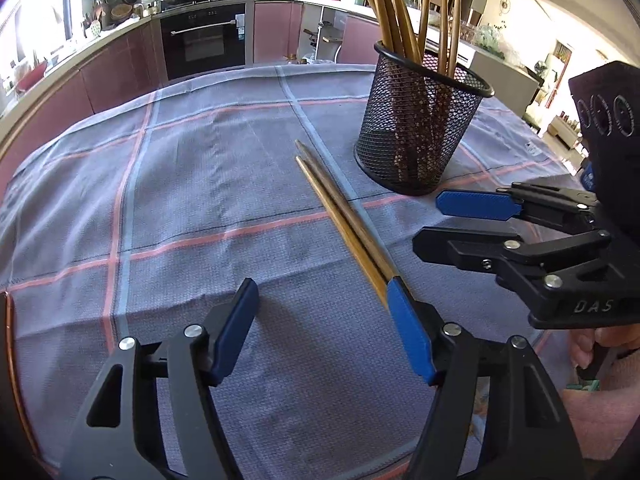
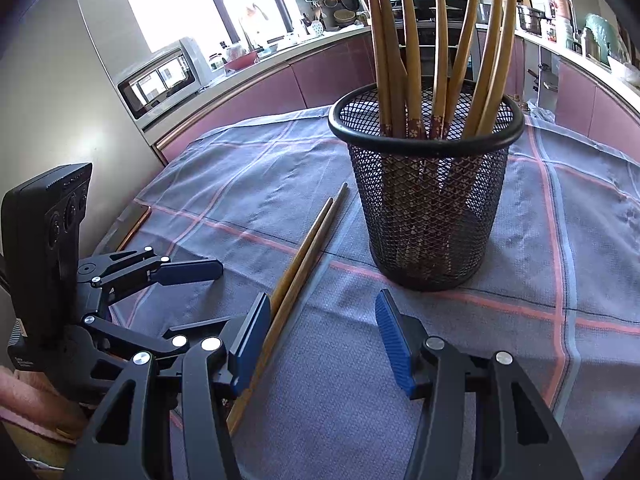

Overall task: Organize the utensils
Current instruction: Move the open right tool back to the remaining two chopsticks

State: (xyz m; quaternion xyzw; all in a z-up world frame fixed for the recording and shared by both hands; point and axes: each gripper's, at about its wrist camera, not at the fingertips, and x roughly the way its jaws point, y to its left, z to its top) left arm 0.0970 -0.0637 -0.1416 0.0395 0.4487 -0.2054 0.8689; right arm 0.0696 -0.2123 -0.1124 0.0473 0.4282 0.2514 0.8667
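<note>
A black mesh cup [image 1: 420,124] [image 2: 426,196] stands on the checked cloth and holds several wooden chopsticks [image 2: 416,52]. Two loose wooden chopsticks [image 1: 340,216] [image 2: 304,256] lie side by side on the cloth, left of the cup. My left gripper [image 1: 324,300] is open and empty; its right finger covers the near ends of the loose pair. My right gripper [image 2: 324,312] is open and empty, in front of the cup; the loose pair runs just inside its left finger. Each gripper shows in the other's view: the right one [image 1: 440,220], the left one [image 2: 192,292].
The grey-blue cloth [image 1: 192,184] [image 2: 560,240] with pink and blue lines covers the table. Kitchen counters, an oven [image 1: 204,36] and a microwave [image 2: 160,80] stand beyond the table edge.
</note>
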